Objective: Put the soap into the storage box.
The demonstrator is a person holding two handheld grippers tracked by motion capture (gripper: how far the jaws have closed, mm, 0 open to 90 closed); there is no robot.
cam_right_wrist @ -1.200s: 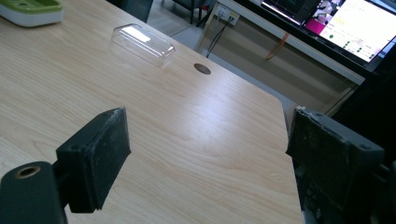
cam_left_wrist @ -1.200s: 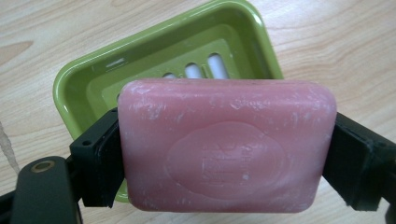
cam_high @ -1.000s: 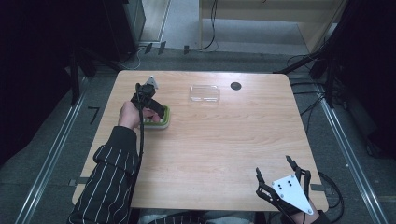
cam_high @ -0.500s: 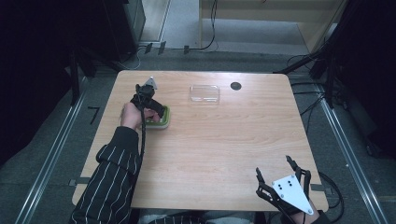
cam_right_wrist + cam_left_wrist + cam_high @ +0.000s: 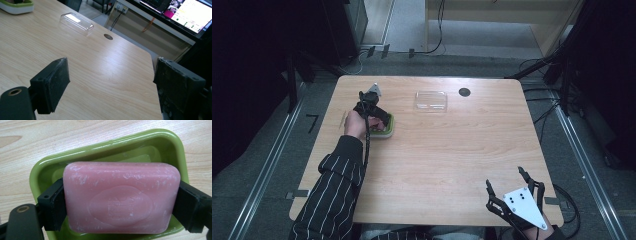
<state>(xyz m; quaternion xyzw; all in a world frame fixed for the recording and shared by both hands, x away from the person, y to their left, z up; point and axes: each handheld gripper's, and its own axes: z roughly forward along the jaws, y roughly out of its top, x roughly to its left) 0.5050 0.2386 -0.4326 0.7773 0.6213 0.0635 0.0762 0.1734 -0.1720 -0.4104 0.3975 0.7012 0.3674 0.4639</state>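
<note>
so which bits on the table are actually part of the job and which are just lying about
In the job:
- pink soap bar, clamped in the left claw
- green soap dish under it

Lying about:
- clear plastic lid, apart from the dish
- right claw, open at the table's near edge, holding nothing
- dark round hole in the table

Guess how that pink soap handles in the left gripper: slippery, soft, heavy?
The soap looks like a stiff solid bar, so it likely won't flex. Its surface looks dry and chalky, probably less slippery than wet soap. Its rounded edges between the left gripper's flat pads could let it twist above the dish.
</note>
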